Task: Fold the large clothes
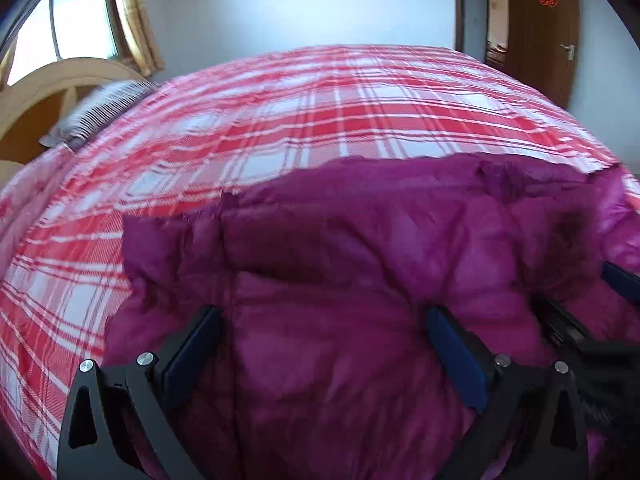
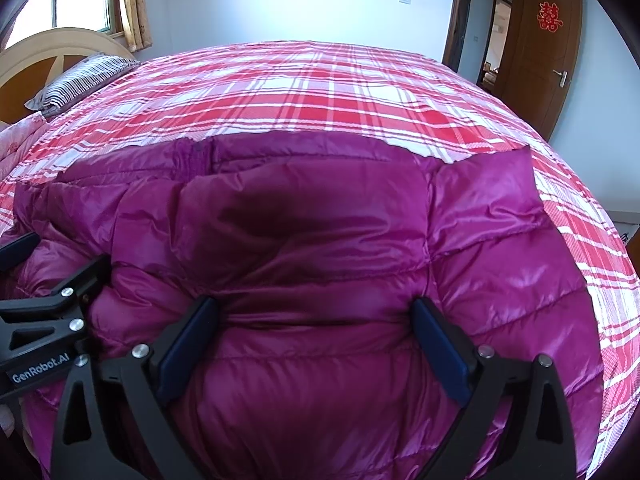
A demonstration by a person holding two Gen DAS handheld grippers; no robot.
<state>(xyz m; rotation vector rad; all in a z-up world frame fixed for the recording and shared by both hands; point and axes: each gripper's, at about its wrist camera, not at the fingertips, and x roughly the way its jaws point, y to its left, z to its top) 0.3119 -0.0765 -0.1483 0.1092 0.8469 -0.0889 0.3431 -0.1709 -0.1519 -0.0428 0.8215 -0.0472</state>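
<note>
1. Nearest, the left gripper (image 1: 324, 320) stands with its jaws spread wide over the purple jacket (image 1: 360, 272); the fabric bulges between the fingers, unpinched.
2. Beside it, the right gripper (image 2: 316, 312) is likewise wide open, fingers resting on the jacket (image 2: 312, 240).
3. The jacket lies bunched on the red plaid bedspread (image 2: 320, 92).
4. Farther off sit a striped pillow (image 2: 76, 84), the wooden headboard (image 2: 36, 52) and a brown door (image 2: 540, 52).
</note>
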